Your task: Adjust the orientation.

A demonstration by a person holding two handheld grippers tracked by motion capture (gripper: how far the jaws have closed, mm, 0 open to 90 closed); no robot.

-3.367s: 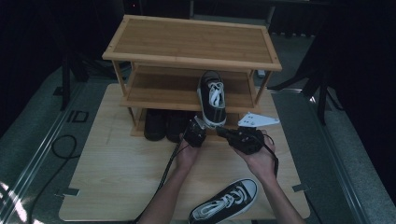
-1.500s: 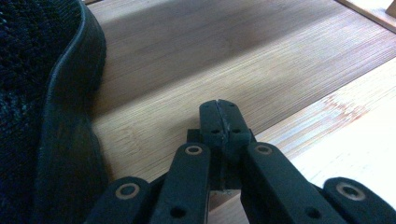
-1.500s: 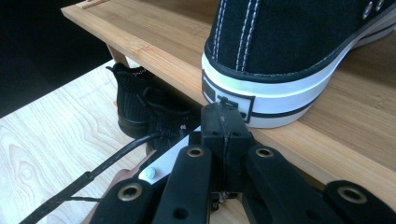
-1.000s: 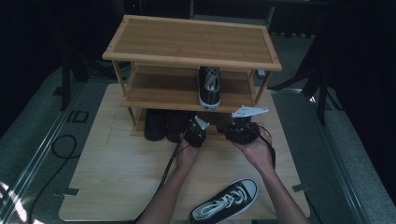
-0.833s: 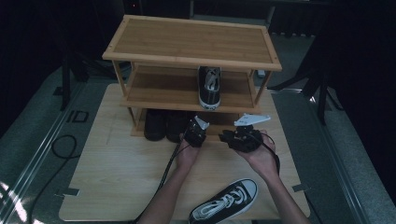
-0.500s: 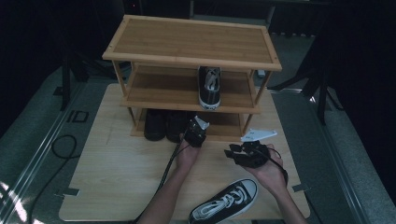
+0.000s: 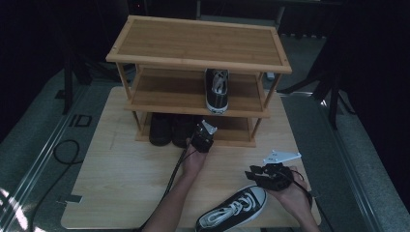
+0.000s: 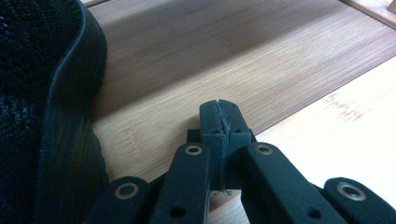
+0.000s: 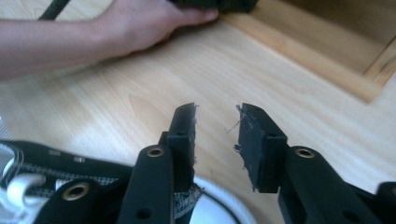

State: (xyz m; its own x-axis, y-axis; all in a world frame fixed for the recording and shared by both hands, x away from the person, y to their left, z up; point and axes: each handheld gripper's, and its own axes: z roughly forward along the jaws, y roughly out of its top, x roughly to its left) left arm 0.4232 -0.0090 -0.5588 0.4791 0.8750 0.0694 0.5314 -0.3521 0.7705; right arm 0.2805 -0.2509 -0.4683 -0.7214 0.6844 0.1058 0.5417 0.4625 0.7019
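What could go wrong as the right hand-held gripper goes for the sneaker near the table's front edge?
1. The black-and-white canvas sneaker lies close to the light wooden table's front edge; a nudge might push it off.
2. The right hand-held gripper is open above the white toe cap; a grip there might slip.

Left claw [image 7: 205,131]: jaws pressed flat together, nothing betw. them; left gripper view shows tips meeting at a thin seam, pointing fwd and slightly down. Left hand [image 7: 193,162] wraps the body from behind; forearm enters from bottom edge, angled up-right; cable trails alongside.

Right claw [image 7: 255,173]: jaws parted w. a clear gap, nothing betw. them, tips pointing left in high view; grey plate on top. Right hand [image 7: 292,193] grips from the rear, near bottom-right, forearm short in frame.
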